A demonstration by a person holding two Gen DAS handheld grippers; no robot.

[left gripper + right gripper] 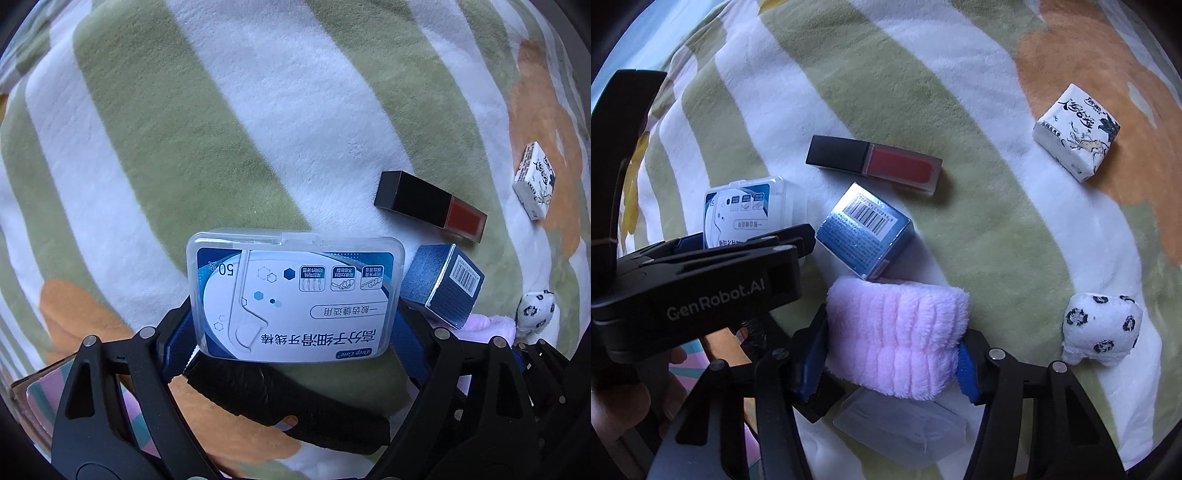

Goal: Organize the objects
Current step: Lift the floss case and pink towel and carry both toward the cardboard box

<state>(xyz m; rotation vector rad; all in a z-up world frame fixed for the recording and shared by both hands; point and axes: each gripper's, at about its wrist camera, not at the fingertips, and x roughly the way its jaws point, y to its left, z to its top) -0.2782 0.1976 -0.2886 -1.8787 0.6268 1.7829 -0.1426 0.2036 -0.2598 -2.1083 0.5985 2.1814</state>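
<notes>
While the left wrist view looks straight down on the striped blanket (258,110), the floss pick box (295,295) lies flat directly between the fingers of the left claw (291,325). Its long axis runs across the gap, from one blue pad to the other. The jaws stand wide; whether the pads already press on the box's short ends cannot be told from this view. A black brush-like item (288,406) lies under the box's near edge. To the right of the box sit the blue carton (443,284), touching or nearly touching its corner, then the lip tint (432,206), then the tissue pack (535,181), well apart.

Seen from the right wrist view, the right claw (892,358) is closed on the pink plush band (897,332): both blue pads press into its sides and the pile bulges between them. The band's long axis runs from pad to pad. The blue carton (868,229) leans against the band's far edge, so a straight lift may tip it. A clear plastic case (901,428) lies beneath the band, nearer the camera. The left claw (701,266) enters from the left, over the floss pick box (746,210). The spotted plush toy (1100,328) sits to the right, apart.

Judgement: each hand is nearer its own item; the paths do not cross.
</notes>
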